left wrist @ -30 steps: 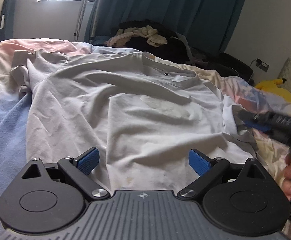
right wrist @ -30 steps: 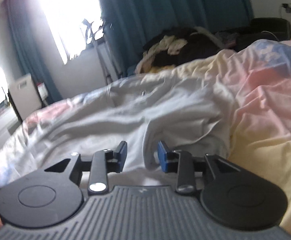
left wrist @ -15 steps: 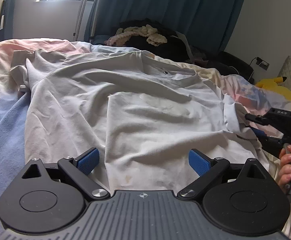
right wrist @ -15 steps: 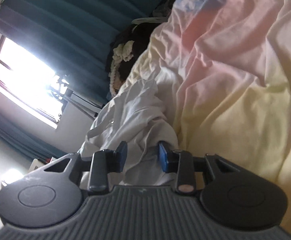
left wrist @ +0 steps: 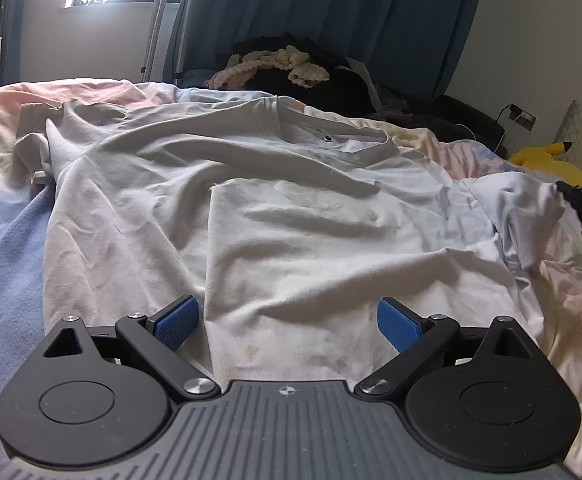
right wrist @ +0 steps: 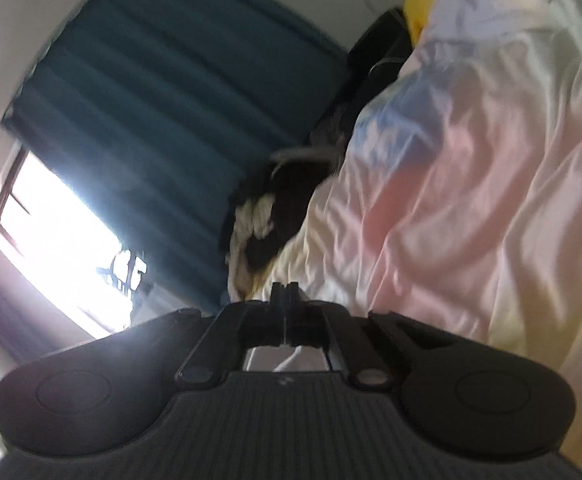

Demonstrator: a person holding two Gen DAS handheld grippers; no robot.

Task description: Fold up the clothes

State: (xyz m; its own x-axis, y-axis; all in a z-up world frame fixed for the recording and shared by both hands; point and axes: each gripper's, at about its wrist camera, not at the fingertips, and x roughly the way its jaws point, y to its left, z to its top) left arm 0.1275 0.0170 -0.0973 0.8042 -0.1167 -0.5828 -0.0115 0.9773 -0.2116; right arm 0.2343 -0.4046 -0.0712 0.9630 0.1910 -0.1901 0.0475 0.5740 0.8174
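A white t-shirt [left wrist: 275, 216] lies spread face up on the bed, collar at the far side, hem near me. My left gripper [left wrist: 287, 320] is open and empty, low over the hem. My right gripper [right wrist: 285, 300] is shut, jaws together, rolled to one side; a bit of white cloth [right wrist: 291, 358] shows just behind the jaws. In the left wrist view it [left wrist: 567, 194] sits at the right edge, pinching the shirt's right sleeve [left wrist: 527, 208], which is lifted off the bed.
The bed has a pastel pink, yellow and blue sheet [right wrist: 471, 168]. A dark clothes pile with a cream knit [left wrist: 287, 66] lies beyond the collar. A yellow plush toy [left wrist: 547, 158] sits far right. Teal curtains [left wrist: 331, 8] hang behind.
My right gripper closed from partly open to shut on the right sleeve and rolled over while lifting it. My left gripper stayed open and still.
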